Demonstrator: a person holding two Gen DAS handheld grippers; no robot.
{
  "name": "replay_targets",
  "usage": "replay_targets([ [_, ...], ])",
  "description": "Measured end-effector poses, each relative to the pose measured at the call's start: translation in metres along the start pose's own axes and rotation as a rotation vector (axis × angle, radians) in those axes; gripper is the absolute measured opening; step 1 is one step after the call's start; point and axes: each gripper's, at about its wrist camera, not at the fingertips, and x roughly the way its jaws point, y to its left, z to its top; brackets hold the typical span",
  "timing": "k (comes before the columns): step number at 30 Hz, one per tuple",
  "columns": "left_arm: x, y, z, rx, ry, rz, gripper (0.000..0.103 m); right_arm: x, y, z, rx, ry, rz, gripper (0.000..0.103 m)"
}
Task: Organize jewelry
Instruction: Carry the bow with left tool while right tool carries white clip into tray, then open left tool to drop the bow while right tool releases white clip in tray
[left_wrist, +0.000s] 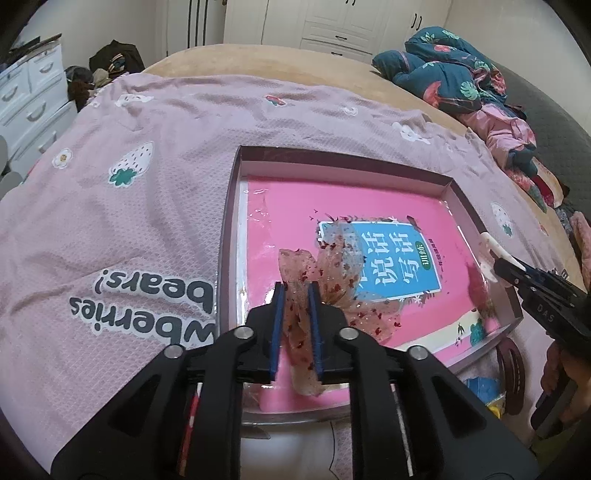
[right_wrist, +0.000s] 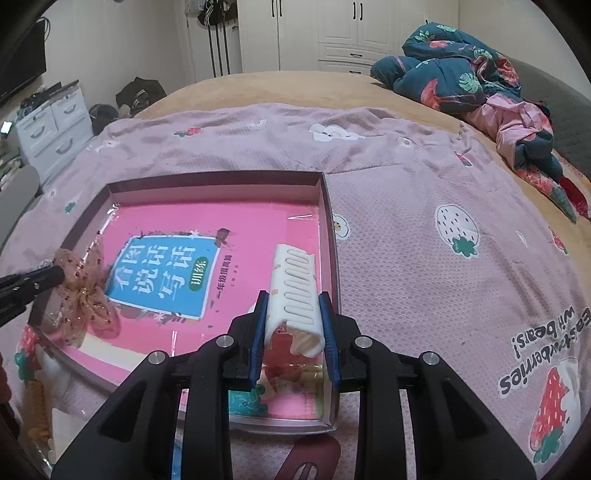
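Note:
A shallow box tray (left_wrist: 236, 192) lies on the pink strawberry bedspread, with a pink book (left_wrist: 295, 218) inside it. My left gripper (left_wrist: 297, 291) is shut on a sheer pink bow hair accessory with red specks (left_wrist: 332, 273), held just over the tray's near left part. The bow also shows at the left of the right wrist view (right_wrist: 83, 295). My right gripper (right_wrist: 293, 299) is shut on a white claw hair clip (right_wrist: 293, 291), held over the tray's right side (right_wrist: 327, 221). The clip and the right gripper also show at the right edge of the left wrist view (left_wrist: 495, 254).
The bedspread (left_wrist: 129, 221) covers the bed around the tray. A crumpled dark floral quilt (right_wrist: 454, 70) and pink clothes (right_wrist: 517, 129) lie at the far right. White drawers (right_wrist: 55, 125) stand at the left. A dark red clip (right_wrist: 314, 461) lies in front of the tray.

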Motion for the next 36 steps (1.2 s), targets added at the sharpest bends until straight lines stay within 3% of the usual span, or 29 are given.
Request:
replay_targets([
  [1,-0.001,0.0,0.0,-0.002,-0.001,0.0,0.015,0.001,-0.001,-0.001,0.005,0.004,0.0,0.026],
  [5,-0.009,0.003,-0.001,-0.012,-0.002,-0.005,0.028,-0.007,-0.001,-0.004,0.013,-0.011,0.004,0.049],
  [9,-0.022,0.002,-0.003,-0.017,-0.018,-0.011,0.041,-0.026,-0.002,-0.006,0.02,-0.043,0.014,0.058],
  [13,-0.039,0.002,-0.003,-0.025,-0.043,-0.01,0.064,-0.056,-0.006,-0.01,0.028,-0.097,0.026,0.071],
  [20,-0.083,0.001,-0.004,-0.045,-0.113,0.001,0.094,-0.11,-0.015,-0.017,0.046,-0.18,0.028,0.089],
  [36,-0.158,0.0,-0.026,-0.054,-0.204,-0.024,0.094,-0.19,-0.016,-0.04,0.046,-0.272,0.057,0.09],
])
